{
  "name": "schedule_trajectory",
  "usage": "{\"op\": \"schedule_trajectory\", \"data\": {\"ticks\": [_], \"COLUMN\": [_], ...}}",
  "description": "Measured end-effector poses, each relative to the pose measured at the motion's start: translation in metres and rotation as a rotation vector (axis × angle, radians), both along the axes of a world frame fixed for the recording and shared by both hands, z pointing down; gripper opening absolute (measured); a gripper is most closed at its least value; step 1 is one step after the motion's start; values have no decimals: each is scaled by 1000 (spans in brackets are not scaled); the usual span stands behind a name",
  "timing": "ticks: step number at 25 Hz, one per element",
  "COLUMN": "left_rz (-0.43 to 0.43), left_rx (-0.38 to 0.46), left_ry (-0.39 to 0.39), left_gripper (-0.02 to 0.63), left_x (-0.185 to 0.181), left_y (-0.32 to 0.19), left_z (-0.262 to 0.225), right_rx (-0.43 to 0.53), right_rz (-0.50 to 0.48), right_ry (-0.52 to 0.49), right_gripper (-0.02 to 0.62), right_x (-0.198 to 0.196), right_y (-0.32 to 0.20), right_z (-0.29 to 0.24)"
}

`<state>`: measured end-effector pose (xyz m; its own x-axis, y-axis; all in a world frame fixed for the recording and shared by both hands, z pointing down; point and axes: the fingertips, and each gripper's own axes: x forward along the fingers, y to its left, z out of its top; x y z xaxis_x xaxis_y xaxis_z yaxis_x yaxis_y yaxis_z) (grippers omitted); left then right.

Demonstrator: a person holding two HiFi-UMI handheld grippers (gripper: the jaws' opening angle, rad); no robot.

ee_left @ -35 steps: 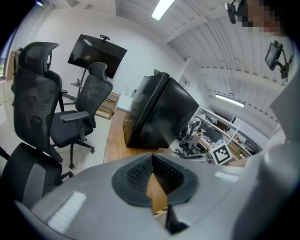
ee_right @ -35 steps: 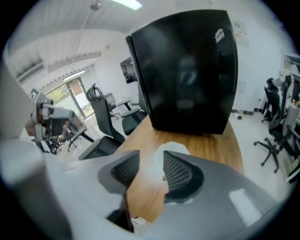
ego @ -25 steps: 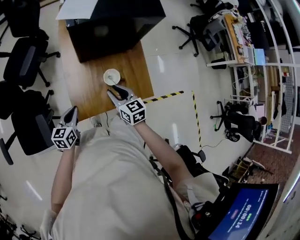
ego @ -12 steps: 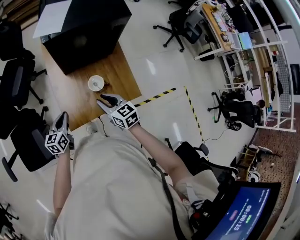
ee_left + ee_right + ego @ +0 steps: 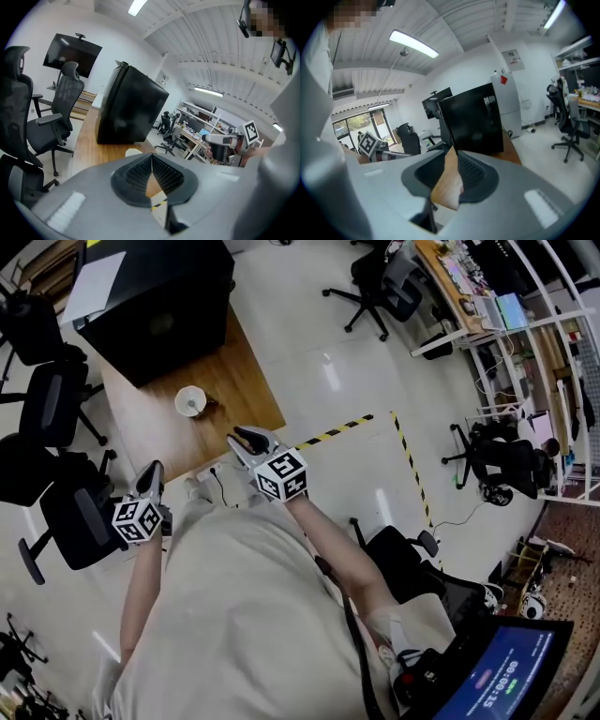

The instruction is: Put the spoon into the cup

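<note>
The white cup (image 5: 190, 401) stands on the wooden table (image 5: 155, 442), in front of a black box. A small dark thing (image 5: 209, 406) pokes out at its right rim; it is too small to tell whether this is the spoon. My right gripper (image 5: 247, 436) hangs over the table's near edge, well short of the cup. Its jaws are closing with a gap still showing and nothing between them (image 5: 452, 154). My left gripper (image 5: 150, 474) is off the table's left corner, its fingertips touching and empty (image 5: 151, 158). The cup's rim (image 5: 132, 152) peeks over that gripper.
A large black box (image 5: 155, 296) fills the far end of the table. Black office chairs (image 5: 52, 409) stand along the left. Yellow-black floor tape (image 5: 337, 429) runs right of the table. Desks and shelves (image 5: 487, 306) stand at the far right.
Both grippers have drawn back from the table toward the person. The right one was just beside the cup and is now at the table's edge, its jaws narrower.
</note>
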<state>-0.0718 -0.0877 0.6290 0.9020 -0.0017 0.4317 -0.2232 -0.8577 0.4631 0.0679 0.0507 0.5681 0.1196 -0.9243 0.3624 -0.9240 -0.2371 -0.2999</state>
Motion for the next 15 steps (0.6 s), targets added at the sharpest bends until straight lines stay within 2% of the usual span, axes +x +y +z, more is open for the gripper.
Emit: {"op": "schedule_trajectory", "data": {"ticks": [7,15], "left_rz": [-20,-143], "left_rx": [25,39], "left_ry": [6,-22], "left_gripper": [0,0], "left_x": [-5,-42], "left_y": [79,148], "left_z": [-14,-9], "right_rx": [14,59], "right_rz": [92,116], "right_ry": [-72,-56], "right_gripper": [83,63], "right_x": [16,32], "right_y": [106,186], "right_z": [21,25]}}
